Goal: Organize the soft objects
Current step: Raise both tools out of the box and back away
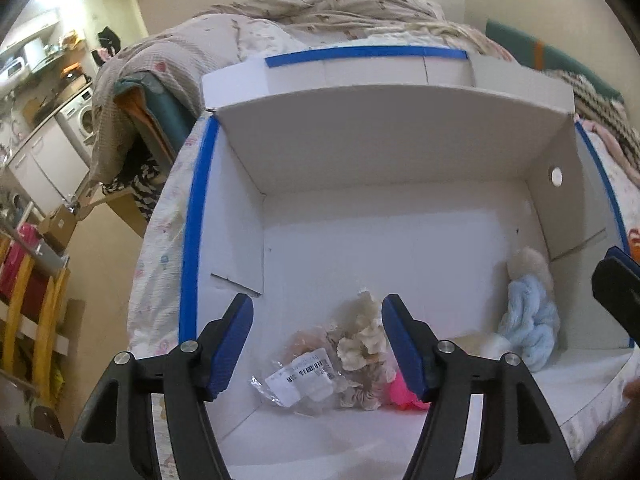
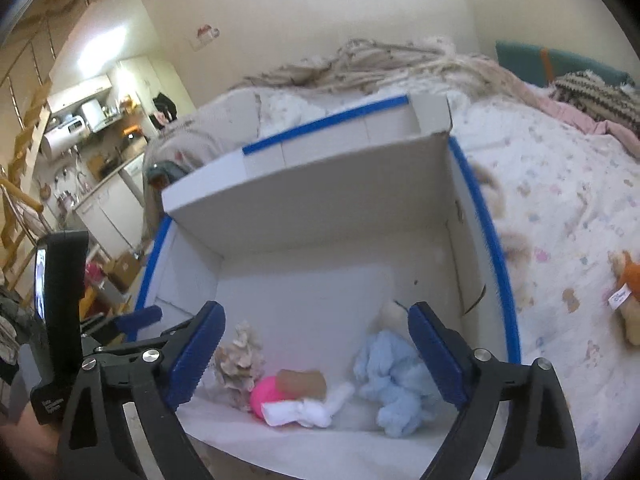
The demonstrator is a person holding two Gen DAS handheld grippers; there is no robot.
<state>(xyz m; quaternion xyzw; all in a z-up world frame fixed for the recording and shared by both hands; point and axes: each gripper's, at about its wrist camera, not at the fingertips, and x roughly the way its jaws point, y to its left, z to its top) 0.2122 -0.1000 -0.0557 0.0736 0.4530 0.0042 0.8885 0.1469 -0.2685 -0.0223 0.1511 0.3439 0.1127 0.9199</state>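
A white cardboard box (image 1: 392, 152) with blue-taped edges sits open on the bed and also shows in the right wrist view (image 2: 320, 216). Inside near its front lie a cream ruffled scrunchie (image 1: 362, 338), a plastic bag with a barcode label (image 1: 298, 380), a pink soft item (image 1: 402, 394) and a light blue fluffy item (image 1: 530, 326). The right wrist view shows the blue item (image 2: 394, 380), the pink item (image 2: 266, 396), a white roll (image 2: 304, 410) and the cream scrunchie (image 2: 240, 364). My left gripper (image 1: 318, 344) is open above the box front. My right gripper (image 2: 316, 354) is open and empty too.
An orange and cream plush toy (image 2: 628, 292) lies on the patterned bedsheet (image 2: 560, 200) to the right of the box. A rumpled blanket (image 1: 320, 8) lies behind the box. A kitchen area (image 1: 44, 112) and wooden ladder (image 1: 28, 308) are at the left.
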